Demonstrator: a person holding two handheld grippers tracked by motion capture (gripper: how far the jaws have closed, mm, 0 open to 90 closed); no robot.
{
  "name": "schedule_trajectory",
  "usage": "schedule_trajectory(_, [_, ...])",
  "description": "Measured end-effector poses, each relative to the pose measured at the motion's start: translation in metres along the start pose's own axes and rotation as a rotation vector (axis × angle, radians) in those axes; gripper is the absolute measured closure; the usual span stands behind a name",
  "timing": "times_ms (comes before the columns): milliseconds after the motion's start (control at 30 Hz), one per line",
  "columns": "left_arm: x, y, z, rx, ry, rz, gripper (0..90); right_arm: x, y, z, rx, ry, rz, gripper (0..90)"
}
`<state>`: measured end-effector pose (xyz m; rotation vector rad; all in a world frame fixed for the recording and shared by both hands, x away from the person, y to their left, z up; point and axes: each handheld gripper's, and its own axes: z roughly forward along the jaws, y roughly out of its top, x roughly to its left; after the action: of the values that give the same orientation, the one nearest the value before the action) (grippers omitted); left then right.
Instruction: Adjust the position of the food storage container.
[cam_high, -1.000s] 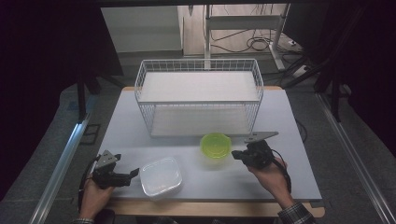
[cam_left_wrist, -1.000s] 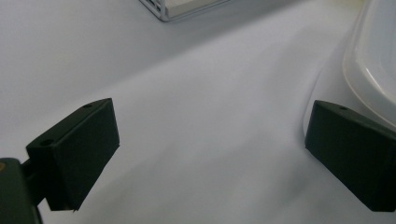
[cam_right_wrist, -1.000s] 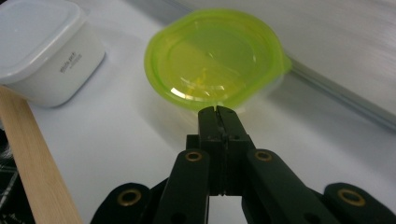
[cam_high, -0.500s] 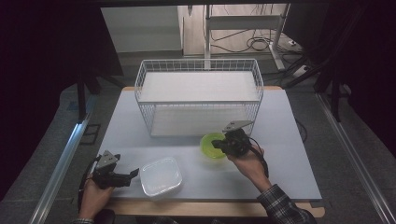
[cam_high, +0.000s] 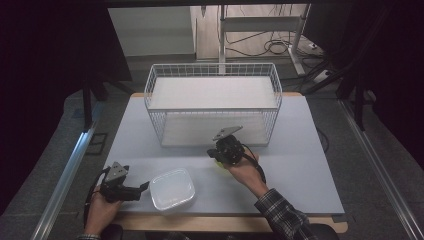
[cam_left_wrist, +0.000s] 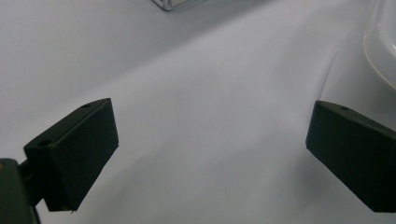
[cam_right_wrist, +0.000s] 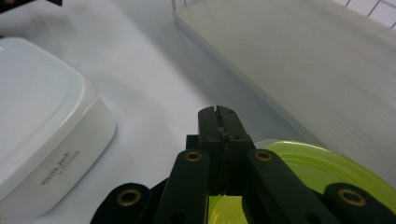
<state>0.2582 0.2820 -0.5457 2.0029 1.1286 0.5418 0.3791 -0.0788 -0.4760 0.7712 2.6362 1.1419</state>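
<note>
1. Green bowl (cam_high: 218, 162) sits on the tabletop (cam_high: 300, 165) before the wire basket (cam_high: 212, 102), under the right gripper (cam_high: 223, 148).
2. Left gripper (cam_left_wrist: 210, 154) jaws gape wide, empty.
3. Right gripper (cam_right_wrist: 219, 122) jaws are pressed together above the bowl (cam_right_wrist: 317, 163); open them before gripping its rim.

We see a pale counter (cam_high: 300, 165) carrying a white wire basket (cam_high: 212, 107), a white lidded container (cam_high: 172, 189), and a lime-green bowl (cam_right_wrist: 317, 168).
</note>
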Motion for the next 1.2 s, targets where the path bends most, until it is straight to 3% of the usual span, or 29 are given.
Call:
schedule_trajectory(133, [0.0,0.0,0.0,0.001,0.001,-0.001,2.1,0.0,-0.002,0.007,0.022,-0.005,-0.015,89.4])
schedule_trajectory(400, [-0.001,0.0,0.001,0.016,0.011,0.016,2.1,-0.003,-0.008,0.001,0.026,-0.008,-0.022,89.5])
schedule_trajectory(633, [-0.001,0.0,0.002,0.018,0.014,0.015,2.1,-0.011,-0.019,-0.007,0.028,-0.031,0.009,89.5])
schedule_trajectory(900, [-0.002,0.0,0.003,0.029,0.013,0.021,2.1,-0.03,-0.033,-0.023,0.025,-0.073,0.069,89.5])
schedule_trajectory(1200, [-0.003,0.001,0.004,0.074,0.007,-0.028,3.8,-0.047,-0.052,-0.046,0.007,-0.115,0.125,89.4])
